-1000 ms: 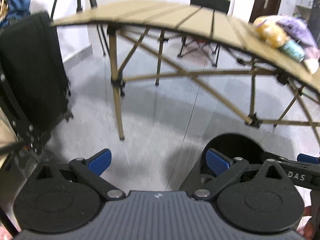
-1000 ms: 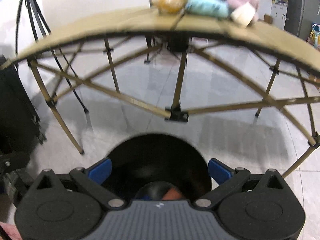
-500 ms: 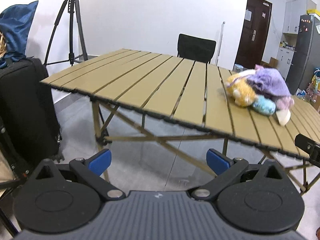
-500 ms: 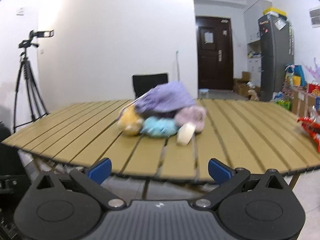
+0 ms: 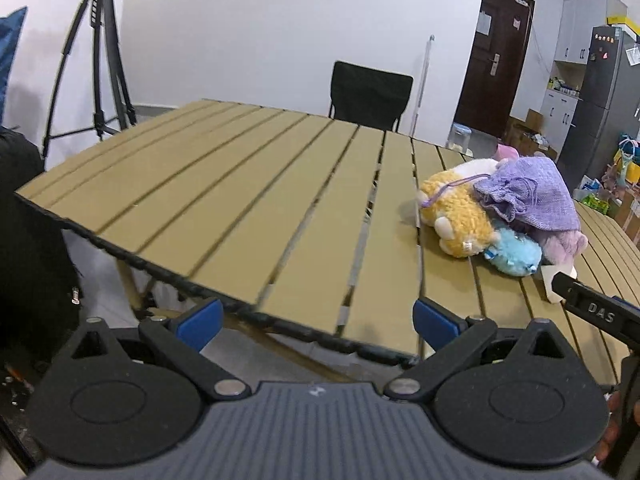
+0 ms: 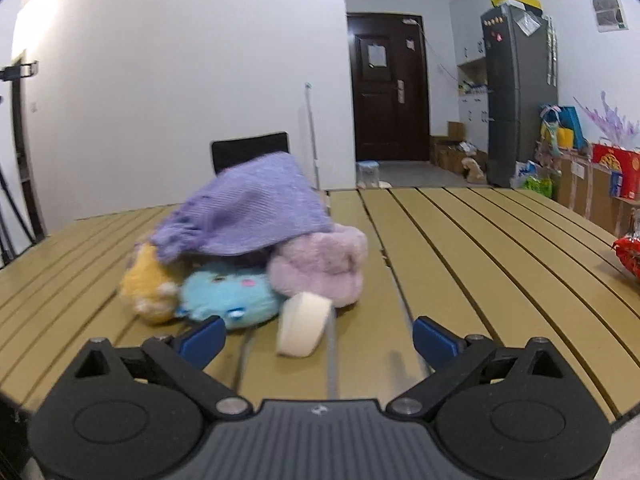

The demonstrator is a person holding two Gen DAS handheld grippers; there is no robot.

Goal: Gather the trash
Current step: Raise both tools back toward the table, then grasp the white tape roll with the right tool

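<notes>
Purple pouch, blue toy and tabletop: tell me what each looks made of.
Purple pouch: looks knitted or ribbed cloth, matte, with a gathered drawstring mouth.
Blue toy: plush, fuzzy pile and soft rounded shape.
Tabletop: tan slats with gaps between, smooth and dull; painted metal or wood, I cannot tell which.

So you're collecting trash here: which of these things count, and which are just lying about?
Likely for the job:
- red snack wrapper at the table's right edge
- white tape roll, perhaps

Just lying about:
- yellow plush toy
- blue plush toy
- pink plush toy
- purple knit pouch
- black chair
- tripod
</notes>
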